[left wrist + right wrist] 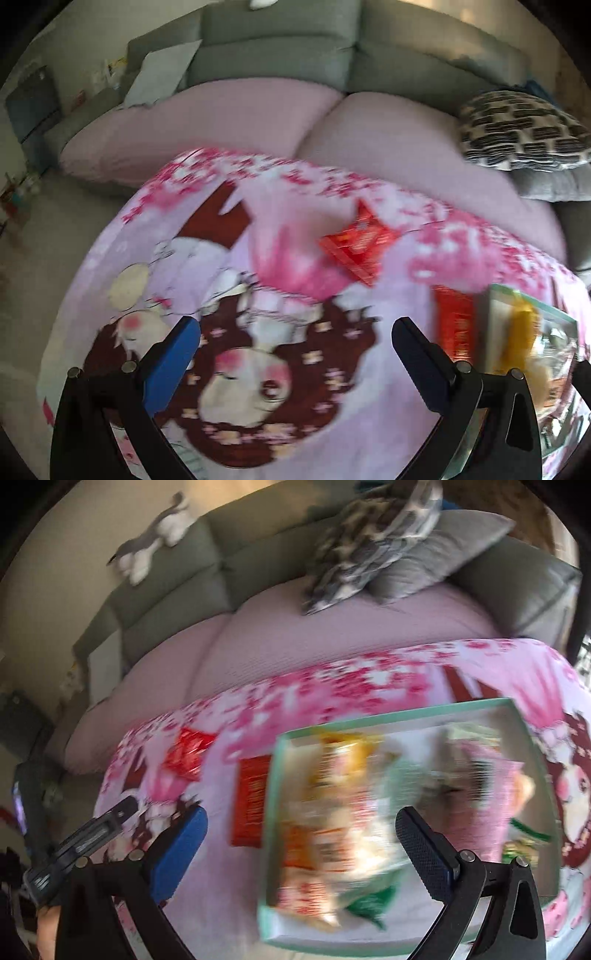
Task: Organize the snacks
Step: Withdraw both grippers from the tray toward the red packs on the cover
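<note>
A mint-green open box lies on a pink cartoon-print blanket, filled with several snack packets, among them an orange one and a pink one. Left of the box rest a flat red packet and a crinkled red packet. My right gripper hovers open over the box's left side, holding nothing. My left gripper is open over bare blanket. From there the crinkled red packet lies ahead, and the flat red packet and the box are to the right. Both views are motion-blurred.
Behind the blanket are a pale pink seat cover and a grey sofa back. A black-and-white patterned cushion and a grey cushion sit at the right. A plush toy lies on the sofa top.
</note>
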